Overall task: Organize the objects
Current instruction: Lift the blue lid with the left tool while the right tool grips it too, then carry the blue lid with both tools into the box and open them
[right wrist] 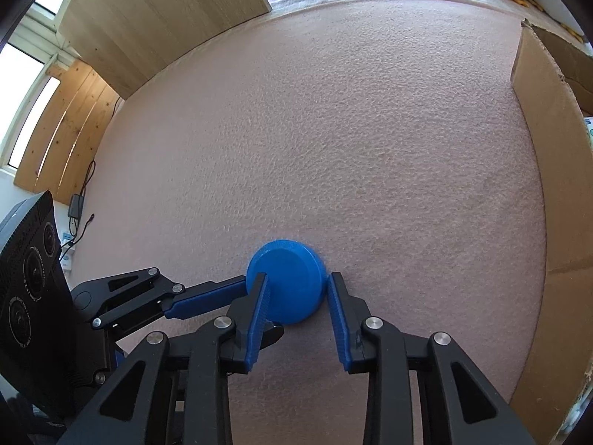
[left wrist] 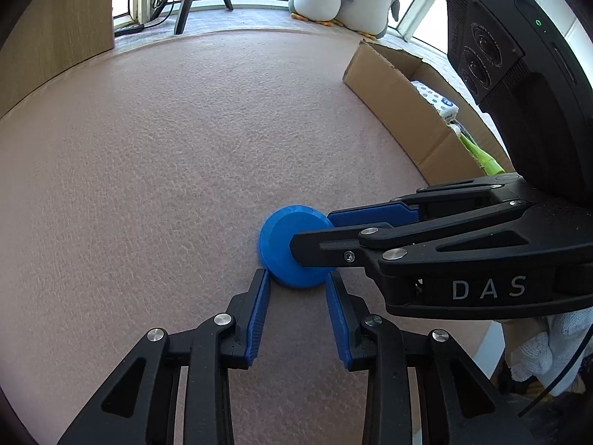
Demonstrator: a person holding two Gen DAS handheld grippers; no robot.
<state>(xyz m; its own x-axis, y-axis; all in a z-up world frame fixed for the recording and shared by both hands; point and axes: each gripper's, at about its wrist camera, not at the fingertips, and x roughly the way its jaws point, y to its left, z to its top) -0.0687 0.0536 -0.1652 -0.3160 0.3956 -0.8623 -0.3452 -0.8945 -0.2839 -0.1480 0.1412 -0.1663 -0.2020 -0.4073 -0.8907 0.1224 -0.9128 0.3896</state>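
I hold a hand-held gripper in each hand over a pink felt worktop. A flat blue disc lies on the felt, near me. My right hand-held gripper is spread, its blue fingers either side of the disc, not yet pinching it. My left hand-held gripper is also spread, its tips just beside the disc's near edge. A cardboard box stands open to the right. I judge this the grasping step: next, close on the disc and carry it to the box.
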